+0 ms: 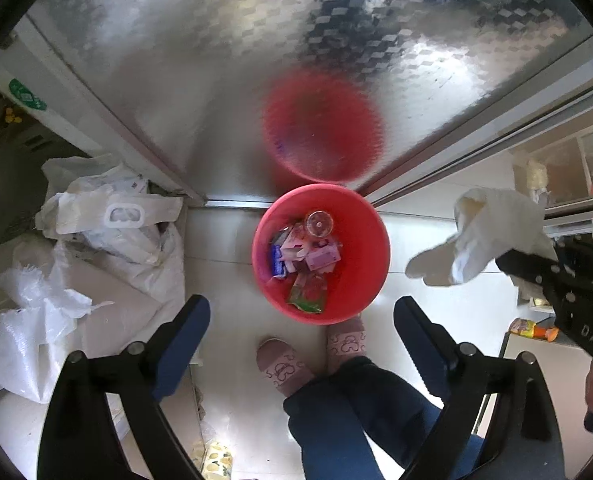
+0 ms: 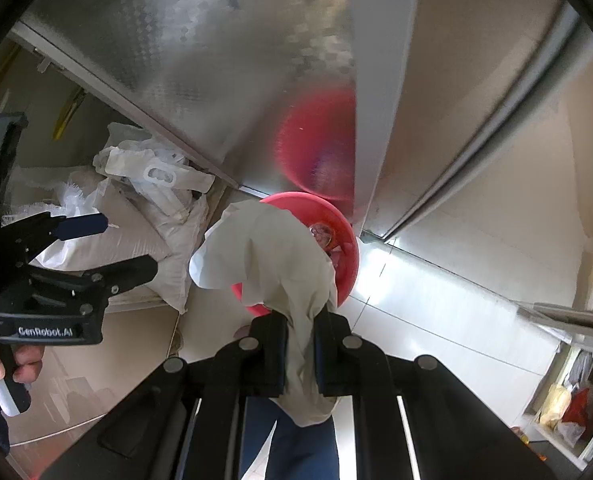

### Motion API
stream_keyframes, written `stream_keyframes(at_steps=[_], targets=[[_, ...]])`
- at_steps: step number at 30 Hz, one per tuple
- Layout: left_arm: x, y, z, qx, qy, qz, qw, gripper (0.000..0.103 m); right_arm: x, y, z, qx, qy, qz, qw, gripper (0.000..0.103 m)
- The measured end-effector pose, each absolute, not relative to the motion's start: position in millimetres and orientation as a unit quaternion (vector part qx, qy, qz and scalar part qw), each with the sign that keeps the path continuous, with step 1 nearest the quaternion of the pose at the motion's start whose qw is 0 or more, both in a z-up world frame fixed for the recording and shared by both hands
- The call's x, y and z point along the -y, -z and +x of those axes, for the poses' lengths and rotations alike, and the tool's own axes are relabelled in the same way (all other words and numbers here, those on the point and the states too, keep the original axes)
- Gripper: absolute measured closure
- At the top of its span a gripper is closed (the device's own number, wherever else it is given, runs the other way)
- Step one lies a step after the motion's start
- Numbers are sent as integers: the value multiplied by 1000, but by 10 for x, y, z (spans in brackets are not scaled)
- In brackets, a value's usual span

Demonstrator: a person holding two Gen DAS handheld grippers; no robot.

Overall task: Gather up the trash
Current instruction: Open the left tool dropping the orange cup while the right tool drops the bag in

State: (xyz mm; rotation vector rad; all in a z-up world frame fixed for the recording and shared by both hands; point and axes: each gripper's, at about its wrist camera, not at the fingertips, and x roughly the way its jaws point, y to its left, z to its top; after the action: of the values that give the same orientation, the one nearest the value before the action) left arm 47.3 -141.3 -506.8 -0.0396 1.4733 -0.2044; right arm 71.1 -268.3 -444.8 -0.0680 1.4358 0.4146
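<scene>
The view from the right wrist hides much: the white crumpled tissue (image 2: 272, 264) covers most of the red bin (image 2: 346, 256), so only a part of the rim and a little of the inside is visible there. The feet and legs of the person are cut off at the bottom edge in both views. The metal door (image 1: 224, 80) behind the bin gives only a blurred red reflection, and what stands on the shelves at the far right is too small to tell.

On the left, white plastic bags and sacks (image 1: 96, 240) lie in a heap on the floor, near the door frame. In the middle, the red bin stands on the pale floor tiles, touching or just beside the bottom edge of the door. It is open upward, and inside lie coloured wrappers (image 1: 300, 264) and a clear plastic cup (image 1: 319, 224). Two pink slippers (image 1: 284, 368) stand just beside the bin.

The left tool (image 1: 302, 344) points straight down, above the floor beside the bin. Its jaws stand wide apart and nothing is between them.

On the right, the right tool (image 2: 301, 348) is clenched on the tissue. The tissue hangs out in front of the jaws, with its long axis along the fingers, toward the bin. In the left wrist view, the tissue (image 1: 484, 240) is in the air to the right of the bin, apart from it.
</scene>
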Motion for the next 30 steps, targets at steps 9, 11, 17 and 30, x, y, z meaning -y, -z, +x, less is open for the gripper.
stream_keyframes(at_steps=[9, 11, 17, 30], targets=[[1208, 5168, 333, -667, 71, -40, 740, 0, 2505, 4638, 710, -658, -219, -60, 718, 94], [1168, 5199, 309, -669, 64, -42, 739, 0, 2477, 4708, 708, -661, -223, -69, 713, 94], [1067, 5282, 231, -674, 48, -47, 736, 0, 2338, 4983, 716, -671, -230, -98, 698, 93], [987, 5420, 110, -680, 33, -50, 731, 0, 2194, 5245, 728, -674, -235, -119, 690, 52]])
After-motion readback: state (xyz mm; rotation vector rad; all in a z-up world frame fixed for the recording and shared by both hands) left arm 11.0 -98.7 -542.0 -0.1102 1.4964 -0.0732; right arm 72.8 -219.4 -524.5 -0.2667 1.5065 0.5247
